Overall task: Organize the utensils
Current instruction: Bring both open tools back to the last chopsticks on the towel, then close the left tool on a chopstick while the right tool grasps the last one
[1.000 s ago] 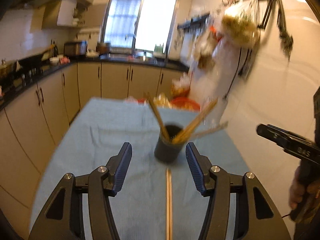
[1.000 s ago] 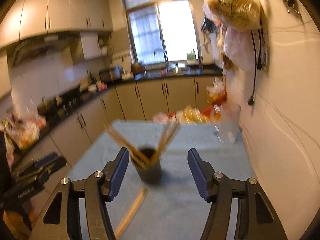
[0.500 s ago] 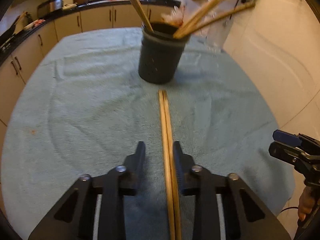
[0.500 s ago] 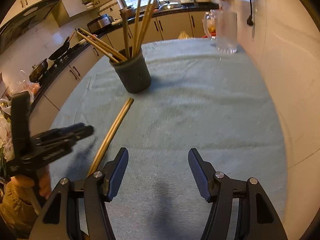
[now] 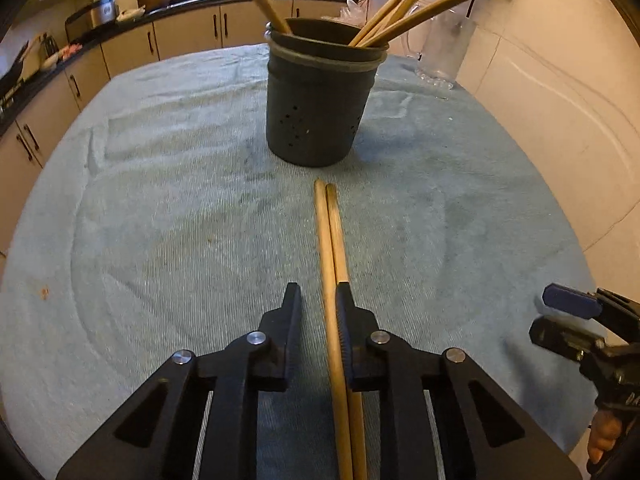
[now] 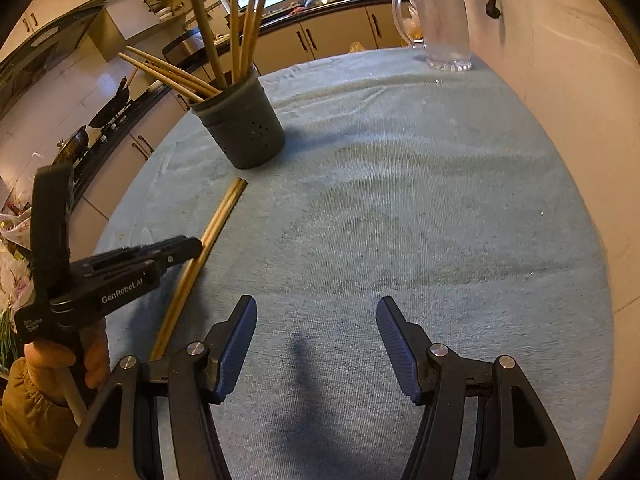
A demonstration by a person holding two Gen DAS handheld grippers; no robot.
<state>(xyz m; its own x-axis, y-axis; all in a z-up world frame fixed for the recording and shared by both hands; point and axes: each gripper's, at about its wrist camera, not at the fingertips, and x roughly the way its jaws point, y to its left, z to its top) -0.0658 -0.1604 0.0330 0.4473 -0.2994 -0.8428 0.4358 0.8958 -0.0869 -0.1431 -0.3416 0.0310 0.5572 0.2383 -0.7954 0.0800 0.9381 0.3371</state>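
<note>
left gripper (image 5: pixel 318 300): I have it narrowed around chopstick pair (image 5: pixel 330 248), not yet clamped | long axis runs straight ahead toward holder (image 5: pixel 318 108) mid-table | right gripper (image 6: pixel 316 334) wide, empty, farther

two chopsticks (image 5: pixel 331 236) lie side by side on the blue towel (image 5: pixel 160 220), near the middle of the table, their tips pointing at one dark holder (image 5: pixel 318 104) that stands toward the far edge. in the right wrist view the holder (image 6: pixel 242 126) shows about eight chopsticks standing in it (image 6: pixel 240 28), three leaning left and the others more upright; the exact count is hard to fix where they overlap. one clear glass pitcher (image 6: pixel 442 20) stands at the far right corner. two grippers are in view, the left gripper (image 5: pixel 318 300) and the right gripper (image 6: pixel 316 320)
</note>
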